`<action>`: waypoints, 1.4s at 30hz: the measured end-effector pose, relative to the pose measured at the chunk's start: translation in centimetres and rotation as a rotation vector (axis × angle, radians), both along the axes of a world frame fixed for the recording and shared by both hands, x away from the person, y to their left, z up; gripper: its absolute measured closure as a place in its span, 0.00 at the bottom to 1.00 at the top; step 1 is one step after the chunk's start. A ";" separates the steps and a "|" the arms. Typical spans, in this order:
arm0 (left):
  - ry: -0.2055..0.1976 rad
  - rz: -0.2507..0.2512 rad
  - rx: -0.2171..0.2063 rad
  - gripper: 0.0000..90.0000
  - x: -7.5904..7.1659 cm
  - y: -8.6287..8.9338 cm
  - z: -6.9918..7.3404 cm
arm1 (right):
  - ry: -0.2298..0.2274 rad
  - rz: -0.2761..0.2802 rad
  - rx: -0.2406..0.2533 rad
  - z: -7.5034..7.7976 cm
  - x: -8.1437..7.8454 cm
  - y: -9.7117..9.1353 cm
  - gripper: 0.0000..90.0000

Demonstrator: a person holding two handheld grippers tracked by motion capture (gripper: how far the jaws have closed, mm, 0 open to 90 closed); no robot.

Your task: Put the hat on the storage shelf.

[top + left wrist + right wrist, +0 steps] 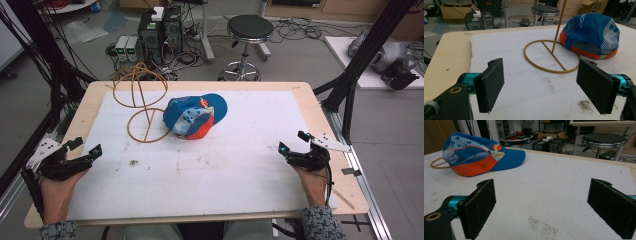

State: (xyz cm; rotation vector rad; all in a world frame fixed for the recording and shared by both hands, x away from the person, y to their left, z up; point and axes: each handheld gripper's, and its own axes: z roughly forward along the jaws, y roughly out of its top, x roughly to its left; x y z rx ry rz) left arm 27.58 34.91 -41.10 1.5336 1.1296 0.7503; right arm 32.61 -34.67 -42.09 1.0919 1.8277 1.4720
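Observation:
A blue and orange cap (195, 116) lies on the white sheet (240, 165) near the table's middle back; it also appears in the left gripper view (591, 35) and the right gripper view (477, 155). A yellow wire hat stand (142, 102) stands just left of the cap, its ring base (551, 56) flat on the sheet. My left gripper (87, 147) rests at the table's left edge, jaws open and empty (544, 87). My right gripper (292, 141) rests at the right edge, jaws wide open with nothing between them (541, 210).
The wooden table (310, 100) carries the white sheet with a few dirt specks (134, 162). Beyond the far edge stand a black stool (248, 30), computer boxes (160, 30) and cables on the floor. Black frame posts (370, 45) flank the table.

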 end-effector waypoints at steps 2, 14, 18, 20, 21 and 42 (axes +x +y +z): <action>0.001 -0.002 -0.002 0.25 0.0 0.0 0.0 | 0.000 0.002 -0.006 0.0 -0.1 0.0 0.08; 0.008 0.002 -0.010 0.24 0.0 0.2 0.0 | -0.101 0.026 0.058 1.1 -0.1 0.1 0.08; 0.006 -0.002 -0.011 0.24 0.0 0.2 0.1 | -0.124 0.062 0.091 2.1 0.1 0.6 0.08; 0.005 -0.002 -0.014 0.24 0.0 0.2 0.1 | -0.127 0.080 0.070 2.7 0.6 1.2 0.08; 0.005 -0.004 -0.014 0.24 0.0 0.2 0.1 | -0.129 0.092 0.060 3.0 0.9 1.5 0.08; -0.001 -0.019 -0.025 0.24 0.0 0.3 0.3 | -0.223 0.263 0.062 8.6 7.8 10.5 0.14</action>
